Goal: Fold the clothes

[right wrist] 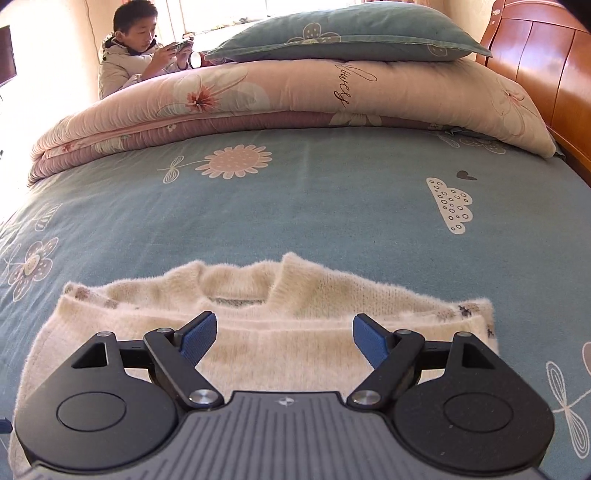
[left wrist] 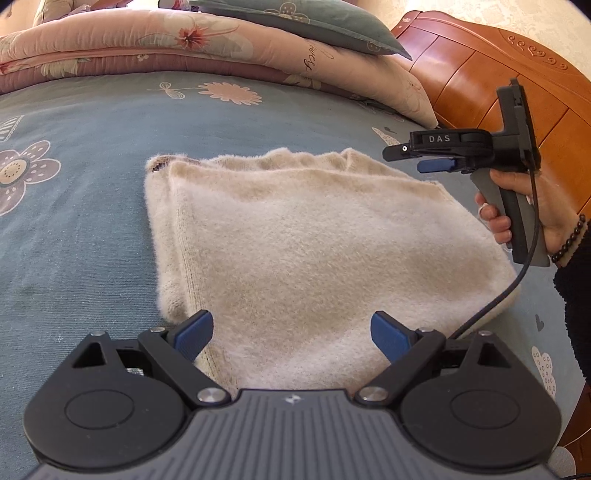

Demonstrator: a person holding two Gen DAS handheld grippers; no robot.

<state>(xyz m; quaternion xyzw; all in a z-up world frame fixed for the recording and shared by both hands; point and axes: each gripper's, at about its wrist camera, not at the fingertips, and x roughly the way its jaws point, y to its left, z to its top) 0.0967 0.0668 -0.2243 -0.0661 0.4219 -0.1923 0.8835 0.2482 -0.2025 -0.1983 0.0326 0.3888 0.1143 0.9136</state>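
Sweater: cream, fuzzy, folded into a thick pad, lying flat on the bed; every place below is given from it. In the right wrist view its collar faces the far end of the bed, and speckled cuffs peek out at both far corners.
Left tool: nearest, hovering over the sweater's near edge, blue pads spread wide apart, nothing between them.
Right tool: over the sweater's near half in its own view, pads also wide apart and empty; seen from the left wrist it hangs off the sweater's far right corner, pointing left.
Hand: right of the sweater, wrapped round the right tool's grey handle, with a beaded bracelet at the wrist and a dark sleeve below.
Cable: black, dropping from the right tool and crossing the sweater's right edge.
Bed sheet: blue-grey with flowers and clouds, bare all round the sweater.
Quilt: pink floral, folded, well beyond the sweater across the bed's far end.
Pillow: blue-grey, stacked on the quilt.
Headboard: orange-brown wood, far right of the sweater.
Person: beyond the quilt, far left, in a light jacket, holding a phone in both hands.
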